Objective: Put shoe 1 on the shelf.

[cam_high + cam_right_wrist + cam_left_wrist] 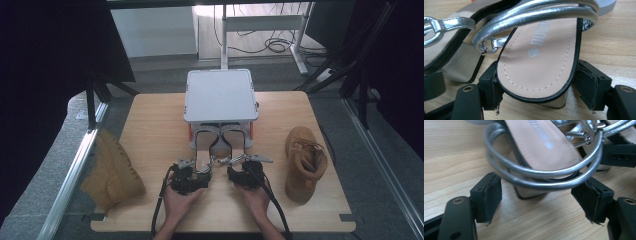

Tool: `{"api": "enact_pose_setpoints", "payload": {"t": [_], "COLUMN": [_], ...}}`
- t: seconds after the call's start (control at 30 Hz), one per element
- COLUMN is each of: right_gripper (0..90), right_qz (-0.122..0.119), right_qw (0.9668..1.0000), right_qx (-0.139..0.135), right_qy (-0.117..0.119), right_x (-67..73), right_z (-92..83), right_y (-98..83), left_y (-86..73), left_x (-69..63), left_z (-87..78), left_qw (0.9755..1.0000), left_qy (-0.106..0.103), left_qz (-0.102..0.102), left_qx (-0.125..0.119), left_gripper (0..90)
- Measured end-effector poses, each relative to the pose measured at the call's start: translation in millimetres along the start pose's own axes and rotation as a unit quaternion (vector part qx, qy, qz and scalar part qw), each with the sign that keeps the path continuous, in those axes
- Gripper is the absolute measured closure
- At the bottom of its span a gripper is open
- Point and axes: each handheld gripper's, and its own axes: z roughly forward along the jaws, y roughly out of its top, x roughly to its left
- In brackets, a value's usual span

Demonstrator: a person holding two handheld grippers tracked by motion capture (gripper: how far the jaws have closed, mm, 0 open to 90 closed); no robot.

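Two silver sandals lay mid-surface, heels toward the person. The left gripper (pixel 194 172) and right gripper (pixel 243 170) each straddled a heel, left sandal (pixel 541 147) and right sandal (pixel 539 62), jaws wide. Closing squarely on each heel block would likely hold best.

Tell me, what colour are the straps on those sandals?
Shiny metallic silver; the straps show best in the right gripper view.

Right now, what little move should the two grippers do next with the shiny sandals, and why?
Probably draw both back toward the person. The left gripper and right gripper stand open around the heels of the left sandal and right sandal, which lie on the table below the grey box.
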Motion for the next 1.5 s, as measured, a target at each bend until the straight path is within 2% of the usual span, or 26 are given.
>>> {"api": "enact_pose_setpoints", "payload": {"t": [0.2,0.33,0.43,0.6,0.67,0.8,1.0,1.2,1.5], "right_gripper": [29.8,29.8,29.9,29.9,29.9,30.0,30.2,30.2,30.3], "right_qz": [0.000,-0.001,-0.002,-0.003,-0.003,-0.003,-0.003,-0.003,-0.003], "right_qw": [1.0000,1.0000,1.0000,1.0000,1.0000,1.0000,1.0000,1.0000,0.9999], "right_qx": [0.002,0.004,0.005,0.006,0.006,0.007,0.008,0.008,0.009], "right_qy": [0.001,0.002,0.001,0.000,-0.001,-0.001,0.000,-0.002,-0.003], "right_x": [-0.4,-0.7,-1.0,-0.6,-0.5,-0.7,-0.9,-0.5,-0.3], "right_z": [-0.2,-0.4,-0.4,-0.4,-0.4,-0.5,-0.9,-0.8,-0.9], "right_y": [0.7,1.1,1.4,1.5,1.6,1.7,2.0,2.1,2.3], "left_y": [2.3,3.6,3.6,5.1,5.6,8.3,16.7,24.6,36.2], "left_x": [-4.7,-5.4,-6.5,-5.2,-4.5,-2.9,-1.5,2.5,1.9], "left_z": [10.1,13.6,13.9,11.3,11.4,12.0,12.0,13.3,20.2], "left_qw": [0.9998,0.9994,0.9993,0.9982,0.9980,0.9972,0.9959,0.9933,0.9921], "left_qy": [0.010,0.015,0.021,0.034,0.031,0.020,0.025,0.016,0.026], "left_qz": [-0.011,-0.017,-0.016,-0.030,-0.035,-0.056,-0.070,-0.099,-0.107], "left_qx": [-0.014,-0.027,-0.028,-0.040,-0.043,-0.044,-0.052,-0.058,-0.059], "left_gripper": [23.7,30.3,31.0,35.8,36.0,36.2,36.9,37.9,38.0]}}
